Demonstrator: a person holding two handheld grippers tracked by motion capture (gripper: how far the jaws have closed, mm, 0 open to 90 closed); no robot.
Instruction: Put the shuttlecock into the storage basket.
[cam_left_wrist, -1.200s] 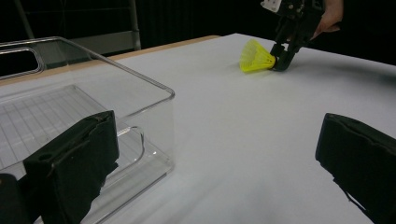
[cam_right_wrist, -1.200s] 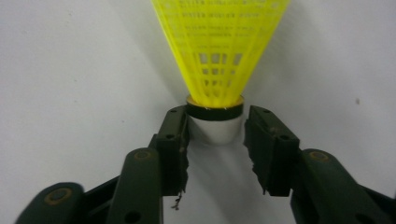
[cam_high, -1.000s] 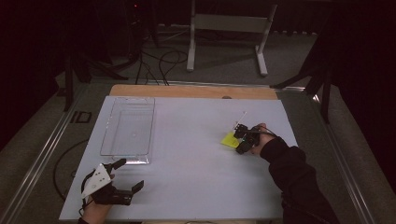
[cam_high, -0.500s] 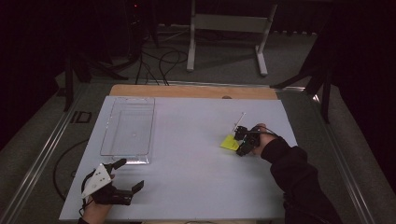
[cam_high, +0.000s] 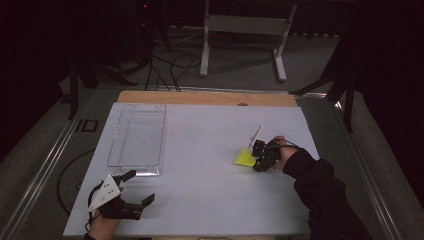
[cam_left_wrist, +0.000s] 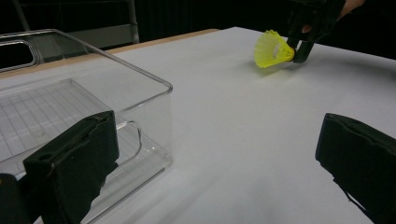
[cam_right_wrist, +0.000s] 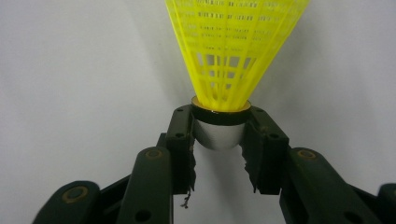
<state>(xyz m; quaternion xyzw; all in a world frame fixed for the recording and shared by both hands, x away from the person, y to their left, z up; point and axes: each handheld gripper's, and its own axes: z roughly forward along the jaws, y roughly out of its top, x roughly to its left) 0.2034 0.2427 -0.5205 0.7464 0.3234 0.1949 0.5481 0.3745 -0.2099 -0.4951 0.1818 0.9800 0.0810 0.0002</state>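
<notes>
Gripping yellow shuttlecock (cam_right_wrist: 219, 70), right gripper (cam_right_wrist: 219, 140)

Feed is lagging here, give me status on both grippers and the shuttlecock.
Right gripper shut on yellow shuttlecock by its cork, low over the white table. Left gripper open, holding nothing, beside the clear tray. Path to the tray unobstructed.

We see a white tabletop (cam_high: 200, 165) with a bare wooden strip along its far edge; 1 clear plastic tray (cam_high: 137, 140) lies at left, 1 yellow shuttlecock (cam_high: 244, 158) at right.
</notes>
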